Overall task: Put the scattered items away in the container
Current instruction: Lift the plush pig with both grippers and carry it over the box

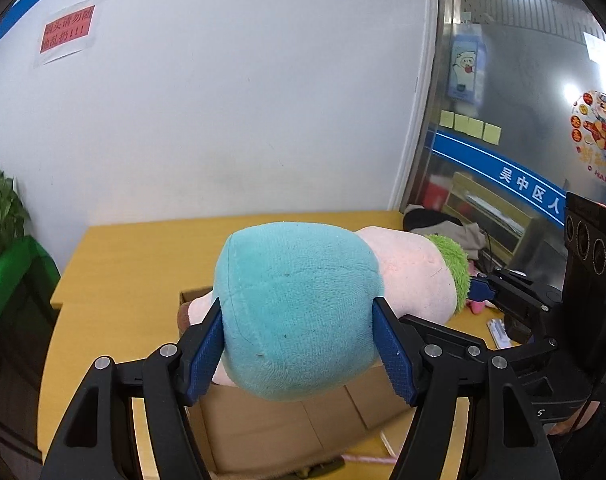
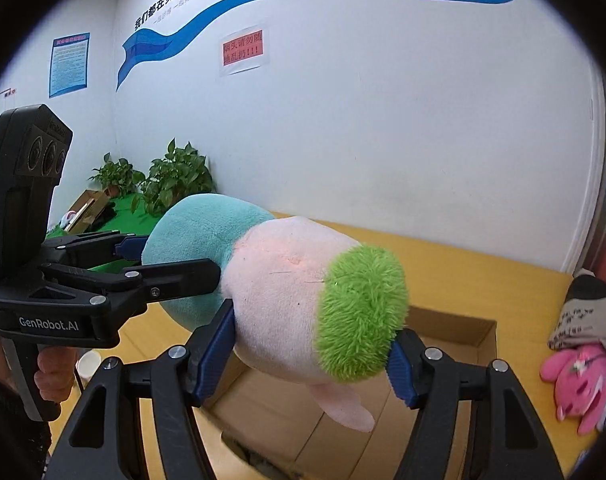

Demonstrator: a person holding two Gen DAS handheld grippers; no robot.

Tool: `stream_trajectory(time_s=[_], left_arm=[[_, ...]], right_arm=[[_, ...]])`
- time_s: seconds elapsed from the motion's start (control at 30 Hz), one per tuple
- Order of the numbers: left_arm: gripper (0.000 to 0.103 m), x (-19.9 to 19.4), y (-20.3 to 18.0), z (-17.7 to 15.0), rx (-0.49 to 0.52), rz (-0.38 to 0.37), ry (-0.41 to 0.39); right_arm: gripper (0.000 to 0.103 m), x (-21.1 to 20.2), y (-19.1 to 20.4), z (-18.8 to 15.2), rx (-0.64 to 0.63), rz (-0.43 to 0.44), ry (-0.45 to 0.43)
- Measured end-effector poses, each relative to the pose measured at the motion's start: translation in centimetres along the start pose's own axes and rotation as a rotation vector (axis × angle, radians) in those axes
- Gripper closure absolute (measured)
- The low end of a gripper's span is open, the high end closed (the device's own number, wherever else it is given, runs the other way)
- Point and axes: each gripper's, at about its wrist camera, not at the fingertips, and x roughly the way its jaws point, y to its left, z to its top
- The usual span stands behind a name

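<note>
A big plush toy [image 1: 303, 300], teal at one end, pale pink in the middle, green and fuzzy at the other end, hangs over an open cardboard box [image 1: 271, 432]. My left gripper [image 1: 299, 344] is shut on its teal end. My right gripper [image 2: 311, 356] is shut on its pink and green end [image 2: 303, 304]. The box also shows in the right wrist view [image 2: 463, 344], below the toy. Each gripper shows in the other's view: the right one in the left wrist view [image 1: 483, 288], the left one in the right wrist view [image 2: 175, 264].
The box stands on a yellow table [image 1: 143, 260] against a white wall. A pink plush [image 2: 583, 384] and a grey cloth bundle [image 2: 587, 312] lie on the table right of the box. Potted plants [image 2: 171, 180] stand to the left. A glass partition [image 1: 523, 100] is on the right.
</note>
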Motion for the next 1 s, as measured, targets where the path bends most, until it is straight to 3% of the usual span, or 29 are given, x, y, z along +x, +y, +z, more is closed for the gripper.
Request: stream_trajectory(time_s=[0.1,0.27,0.43,0.63,0.83,0.9,1.0], left_arm=[[0.029,2.7,1.2,1.8,-0.011,-0.002,0.022],[0.029,9.7,4.4,3.6,-0.047,-0.005,0.094],[0.030,17.5,7.5,1.7,-0.088,-0.020,0.190],[0.030,26.4,11.0,-2.7,-0.155,-0.012,0.330],[0.030,29.9,12.0,-6.6,-0.196,0.017,0.440],[0.028,29.9,12.0,-6.6,-0.205,0.018,0.431],[0.020,29.8,12.5,-6.2,-0.229,0.029,0.425]], right_arm=[[0.037,2.8,-1.6,2.2,0.012,0.010,0.021],[0.037,9.9,-4.0,3.0,0.034,0.008,0.078],[0.037,17.4,-6.6,1.3,0.054,0.005,0.147],[0.037,26.5,-8.8,-4.2,0.095,0.018,0.246],[0.037,30.6,-8.3,-9.0,0.103,0.035,0.325],[0.035,31.4,-8.3,-9.2,0.113,0.037,0.320],[0.023,31.5,-8.7,-8.9,0.136,0.039,0.311]])
